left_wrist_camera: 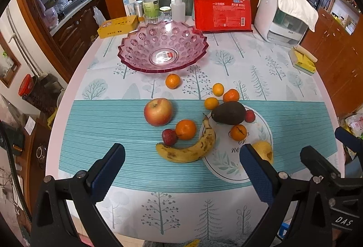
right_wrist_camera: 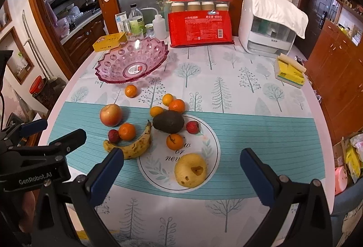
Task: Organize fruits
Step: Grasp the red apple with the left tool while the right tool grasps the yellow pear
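An empty pink glass bowl stands at the back left of the table. In front of it lie loose fruits: an apple, a spotted banana, a dark avocado, several mandarins, two small red fruits and a yellow pear. My left gripper is open and empty above the near edge, before the banana. My right gripper is open and empty, the pear between its fingers' line of sight.
A round printed placemat lies under some fruit. At the back stand a red pack of cups, bottles, a yellow box and a white appliance. A yellow sponge pack sits at right.
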### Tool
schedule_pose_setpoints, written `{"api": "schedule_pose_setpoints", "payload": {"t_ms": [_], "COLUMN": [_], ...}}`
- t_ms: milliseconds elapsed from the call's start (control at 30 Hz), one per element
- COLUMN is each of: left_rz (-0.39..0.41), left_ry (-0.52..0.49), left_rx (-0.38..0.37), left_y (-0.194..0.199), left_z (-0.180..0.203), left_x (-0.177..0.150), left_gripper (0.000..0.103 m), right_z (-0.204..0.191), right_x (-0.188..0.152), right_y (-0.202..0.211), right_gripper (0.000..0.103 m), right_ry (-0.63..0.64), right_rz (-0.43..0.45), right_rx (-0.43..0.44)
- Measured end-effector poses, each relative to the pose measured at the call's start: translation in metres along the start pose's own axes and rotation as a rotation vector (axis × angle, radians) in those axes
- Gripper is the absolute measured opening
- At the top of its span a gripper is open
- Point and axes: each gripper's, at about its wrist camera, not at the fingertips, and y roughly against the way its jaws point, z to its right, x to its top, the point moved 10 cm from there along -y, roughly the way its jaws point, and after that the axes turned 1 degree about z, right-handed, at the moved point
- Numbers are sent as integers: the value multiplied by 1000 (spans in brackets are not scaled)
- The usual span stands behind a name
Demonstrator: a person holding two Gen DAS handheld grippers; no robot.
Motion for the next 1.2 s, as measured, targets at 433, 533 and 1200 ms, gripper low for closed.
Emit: {"api": "schedule_pose_setpoints", "payload": {"t_ms": [433,533,1200], "left_rz": [-92,-115,-279], "left_ry": [115,142,40], "left_rx": [117,141,14], "left_y": [-53,-67,-197], "left_z": [-45,-67,-99], "left_x": [0,-1,13], "left_gripper": [101,101,101], "right_z": [37,39,34], "right_x": [-20,-29,-97], "right_y": [-67,-81,-144], "right_gripper": [103,103,99], "right_ry": [-26,-42,-257], "right_rz": [-142,-181,-335], "right_rx": [25,28,-23]}}
